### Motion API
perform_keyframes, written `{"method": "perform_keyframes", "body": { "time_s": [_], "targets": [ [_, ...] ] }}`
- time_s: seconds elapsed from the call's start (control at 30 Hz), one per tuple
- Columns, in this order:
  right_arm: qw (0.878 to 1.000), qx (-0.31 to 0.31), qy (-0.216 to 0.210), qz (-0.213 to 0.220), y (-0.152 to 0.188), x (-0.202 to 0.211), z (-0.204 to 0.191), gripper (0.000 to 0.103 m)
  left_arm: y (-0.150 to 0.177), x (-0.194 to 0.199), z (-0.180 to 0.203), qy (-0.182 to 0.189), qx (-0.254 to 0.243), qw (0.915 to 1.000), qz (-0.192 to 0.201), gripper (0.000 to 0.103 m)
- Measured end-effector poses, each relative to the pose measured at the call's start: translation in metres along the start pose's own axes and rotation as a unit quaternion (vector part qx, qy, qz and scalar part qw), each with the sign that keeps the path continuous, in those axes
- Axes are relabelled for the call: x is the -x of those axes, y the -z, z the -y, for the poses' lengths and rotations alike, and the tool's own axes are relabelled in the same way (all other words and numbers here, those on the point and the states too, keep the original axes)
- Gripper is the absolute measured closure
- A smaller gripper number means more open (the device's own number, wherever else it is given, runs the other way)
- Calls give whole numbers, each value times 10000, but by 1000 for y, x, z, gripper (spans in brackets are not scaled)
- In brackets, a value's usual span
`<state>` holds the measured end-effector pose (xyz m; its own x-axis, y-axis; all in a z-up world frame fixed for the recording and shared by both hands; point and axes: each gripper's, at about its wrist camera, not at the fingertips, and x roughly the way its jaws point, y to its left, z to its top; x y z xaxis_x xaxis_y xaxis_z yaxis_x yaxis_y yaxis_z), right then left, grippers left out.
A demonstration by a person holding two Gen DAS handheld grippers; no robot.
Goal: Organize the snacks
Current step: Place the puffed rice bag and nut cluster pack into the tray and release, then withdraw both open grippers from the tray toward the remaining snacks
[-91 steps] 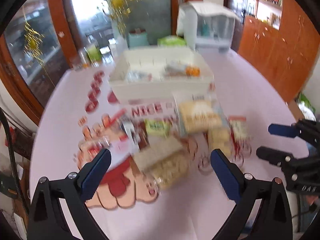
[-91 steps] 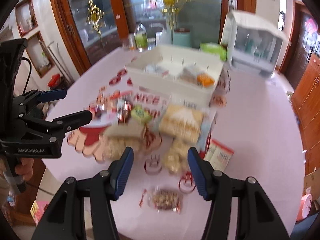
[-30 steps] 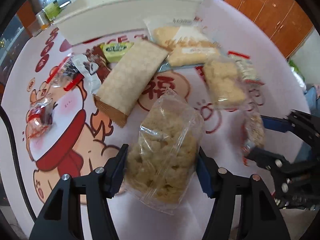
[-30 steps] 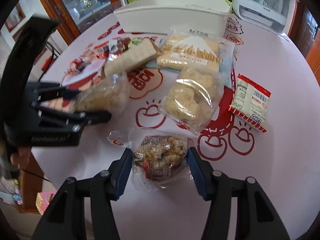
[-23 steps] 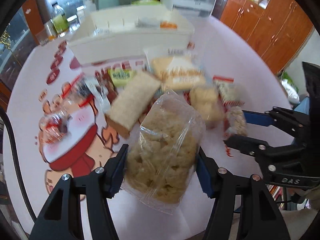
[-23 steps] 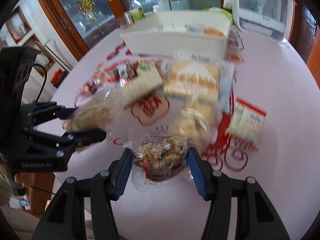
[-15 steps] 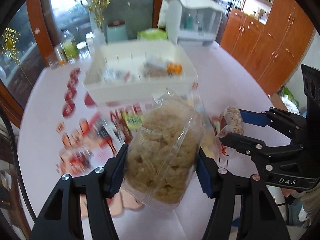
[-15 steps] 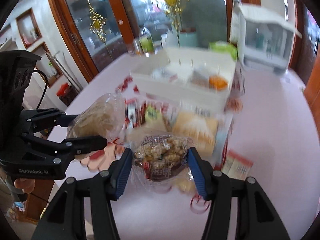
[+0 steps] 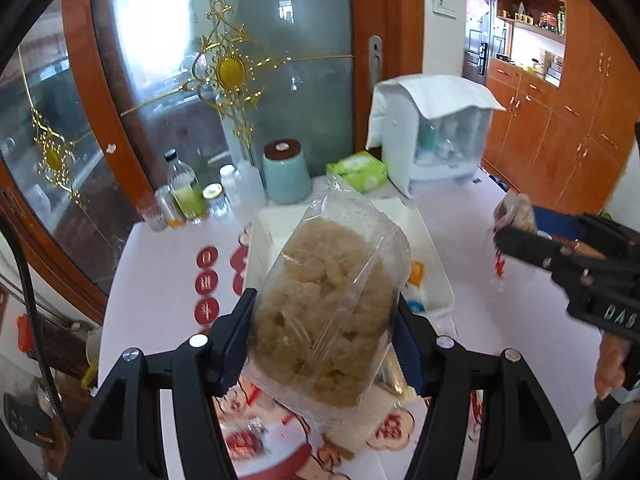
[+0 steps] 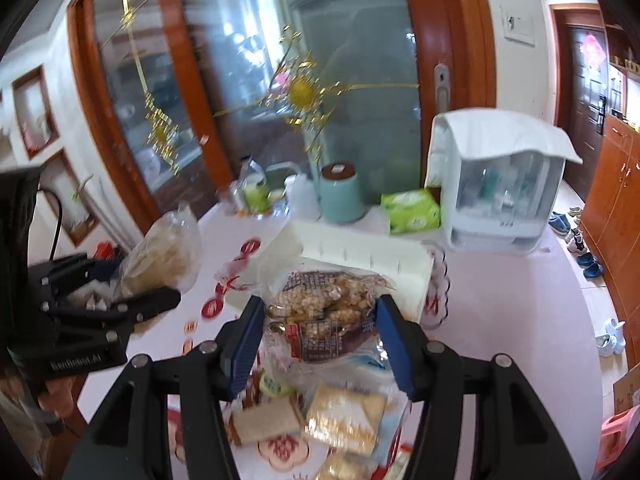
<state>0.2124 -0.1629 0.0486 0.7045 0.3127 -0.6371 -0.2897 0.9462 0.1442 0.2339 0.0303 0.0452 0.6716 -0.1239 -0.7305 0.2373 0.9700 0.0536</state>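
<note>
My left gripper (image 9: 326,334) is shut on a clear bag of pale puffed-rice cakes (image 9: 330,308), held up in the air in front of the white divided bin (image 9: 262,252). My right gripper (image 10: 320,330) is shut on a clear packet of nut brittle with a dark label (image 10: 326,316), held above the near edge of the white bin (image 10: 352,258). The right gripper and its packet show at the right in the left wrist view (image 9: 516,224). The left gripper with its bag shows at the left in the right wrist view (image 10: 160,258).
More snacks lie on the pink table below: a wafer pack (image 10: 266,420) and a yellow cracker bag (image 10: 346,418). Behind the bin stand a teal canister (image 9: 286,172), green tissue pack (image 9: 358,170), bottles (image 9: 186,194) and a white cabinet (image 9: 436,136).
Both grippers have lifted their packets off the table and carried them up and forward toward the white bin. The views have tilted up to show the glass doors.
</note>
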Motion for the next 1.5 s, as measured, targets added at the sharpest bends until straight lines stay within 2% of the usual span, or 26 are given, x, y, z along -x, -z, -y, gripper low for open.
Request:
{"method": "perform_keyframes", "body": {
  "time_s": [0.03, 0.3, 0.47, 0.73, 0.77, 0.83, 0.87, 0.9, 1.1, 1.3, 1.5],
  "targets": [
    [10000, -40, 32, 26, -10, -3, 1, 46, -14, -10, -5, -65, 9, 10000, -10, 41],
    [9989, -364, 300, -1, -72, -55, 18, 45, -58, -83, -33, -236, 325, 9989, -221, 41],
    [9977, -401, 478, -279, -87, -97, 25, 45, -70, -112, -40, -337, 328, 9986, -241, 41],
    [9951, -393, 715, -550, -95, -141, 26, 43, -74, -149, -40, -402, 324, 9980, -372, 41],
    [9948, -391, 740, -585, -96, -147, 26, 43, -74, -153, -39, -423, 312, 9979, -385, 39],
    [9943, -376, 767, -642, -97, -155, 25, 43, -73, -159, -40, -476, 300, 9976, -414, 20],
    [9938, -383, 801, -671, -98, -159, 26, 43, -73, -164, -39, -525, 329, 9972, -415, 6],
    [9937, -406, 796, -672, -99, -163, 26, 42, -73, -164, -40, -537, 345, 9972, -391, 3],
    [9931, -698, 632, -699, -99, -172, 30, 40, -73, -176, -39, -482, 411, 9966, -535, 1],
    [9928, -644, 675, -748, -95, -173, 28, 39, -70, -175, -35, -446, 328, 9968, -581, 1],
    [9921, -657, 704, -799, -88, -166, 31, 39, -68, -168, -34, -333, 462, 9964, -625, 1]
  ]
}}
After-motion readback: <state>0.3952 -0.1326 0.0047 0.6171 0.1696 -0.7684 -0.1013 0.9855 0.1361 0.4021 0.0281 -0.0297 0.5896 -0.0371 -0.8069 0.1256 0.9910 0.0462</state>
